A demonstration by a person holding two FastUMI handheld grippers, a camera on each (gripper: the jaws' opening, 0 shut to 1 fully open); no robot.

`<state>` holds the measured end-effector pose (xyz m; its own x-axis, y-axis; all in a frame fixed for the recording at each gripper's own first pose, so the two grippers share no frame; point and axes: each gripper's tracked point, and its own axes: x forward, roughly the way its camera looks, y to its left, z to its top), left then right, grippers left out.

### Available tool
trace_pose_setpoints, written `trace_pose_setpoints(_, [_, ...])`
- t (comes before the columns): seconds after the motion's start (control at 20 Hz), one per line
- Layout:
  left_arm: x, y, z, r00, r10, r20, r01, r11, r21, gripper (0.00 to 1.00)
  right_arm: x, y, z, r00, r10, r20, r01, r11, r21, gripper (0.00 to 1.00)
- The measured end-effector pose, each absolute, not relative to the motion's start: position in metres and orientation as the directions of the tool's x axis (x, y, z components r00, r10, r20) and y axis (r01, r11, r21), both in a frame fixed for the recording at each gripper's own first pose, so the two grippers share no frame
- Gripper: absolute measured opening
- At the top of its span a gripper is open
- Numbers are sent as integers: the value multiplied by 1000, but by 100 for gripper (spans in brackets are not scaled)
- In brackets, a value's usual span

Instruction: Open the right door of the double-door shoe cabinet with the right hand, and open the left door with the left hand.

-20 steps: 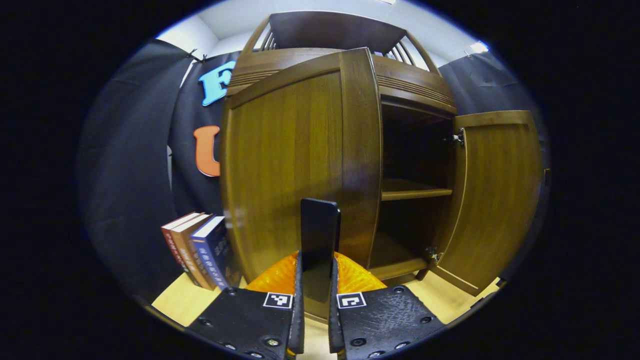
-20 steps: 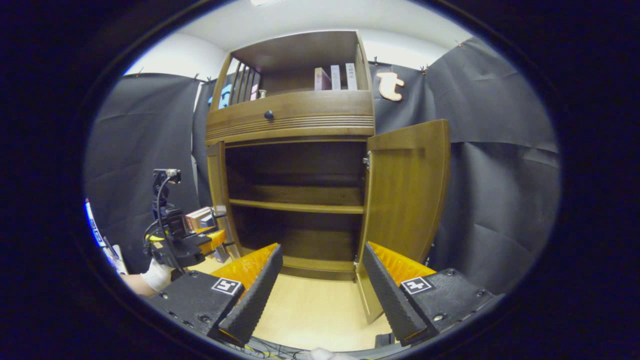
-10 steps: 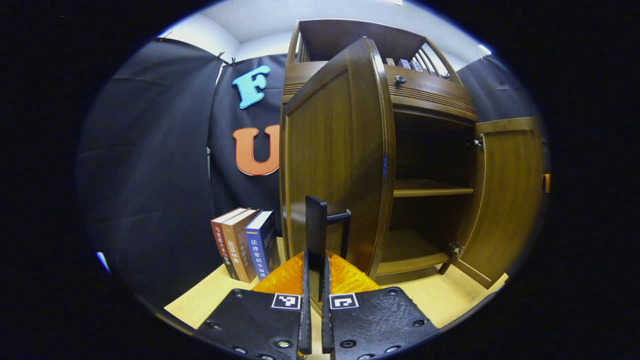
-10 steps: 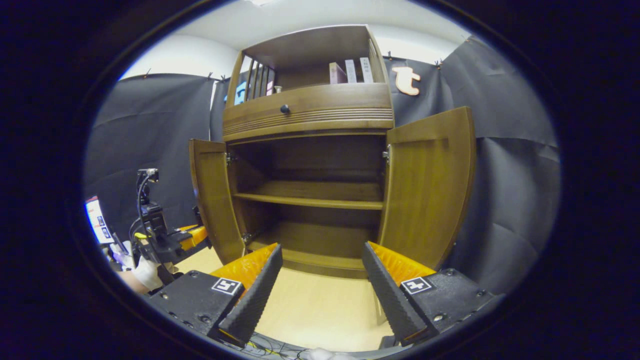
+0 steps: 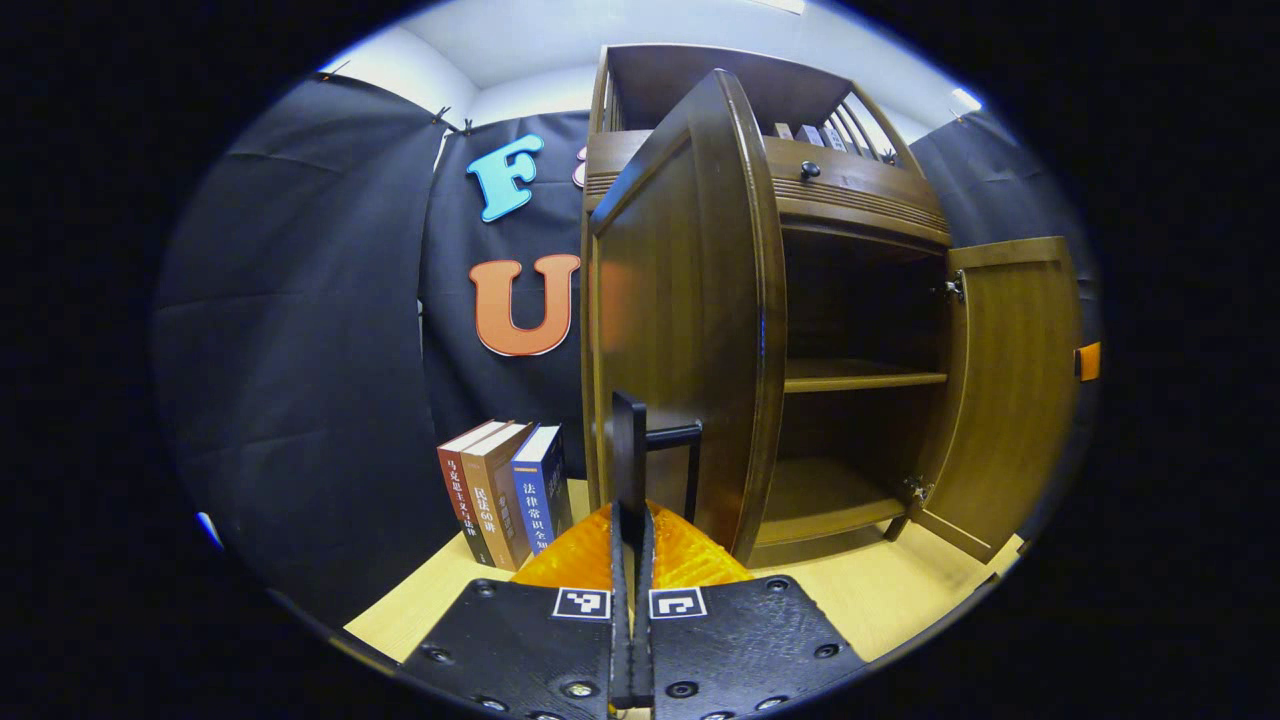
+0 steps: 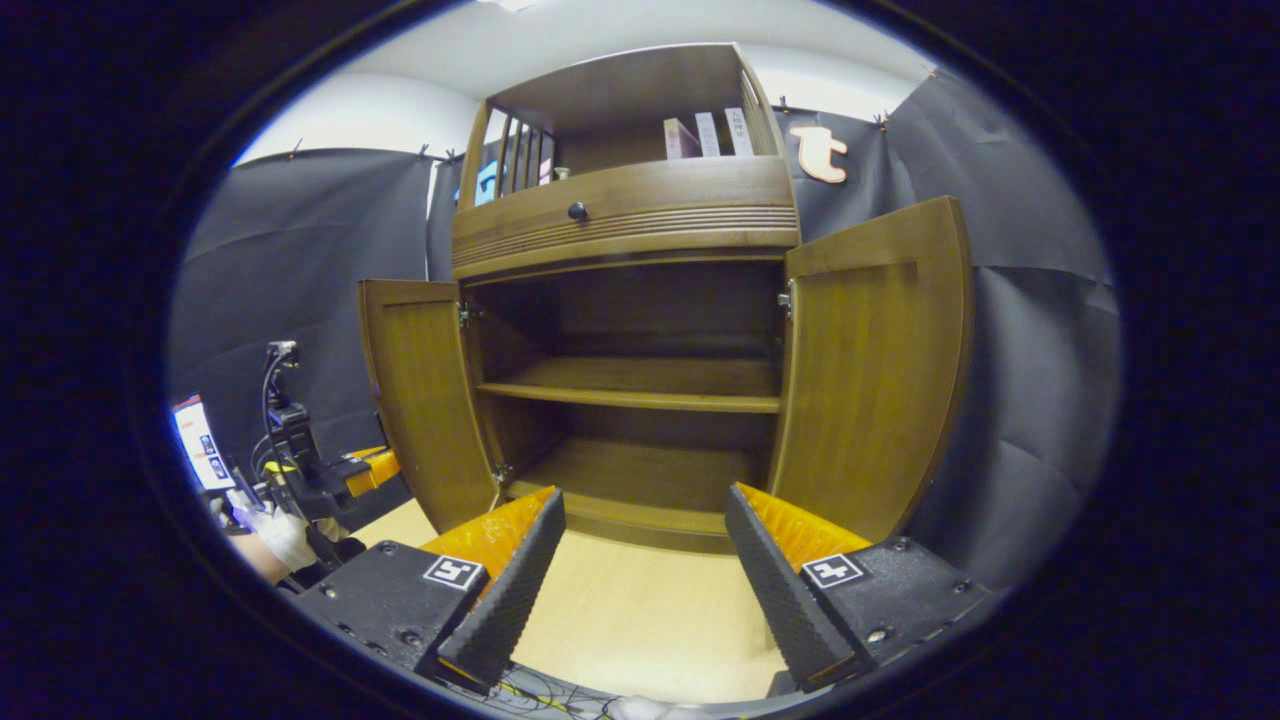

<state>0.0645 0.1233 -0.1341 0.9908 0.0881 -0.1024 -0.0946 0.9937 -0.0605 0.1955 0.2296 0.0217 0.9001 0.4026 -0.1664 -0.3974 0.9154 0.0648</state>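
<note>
The left gripper is pinching the left door's handle between closed fingers, the left door standing swung open. The right gripper is hovering before the shoe cabinet, fingers spread, holding nothing. The right door is standing open. Three books are leaning beside the cabinet.

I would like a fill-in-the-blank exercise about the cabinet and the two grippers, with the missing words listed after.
1. The left gripper is shut on the left door's ____.
2. The right gripper has its fingers ____ and holds nothing.
3. Both the left door and the right door stand ____.
4. Beside the cabinet, ____ books stand on the floor.

Missing words: handle; open; open; three
</note>
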Motion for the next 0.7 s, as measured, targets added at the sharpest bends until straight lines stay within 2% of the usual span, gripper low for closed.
trace_pose_setpoints(0.7, [58, 179, -142, 989, 93, -116, -99, 994, -53, 0, 188, 254, 18, 899, 402, -173, -395, 916, 78, 100])
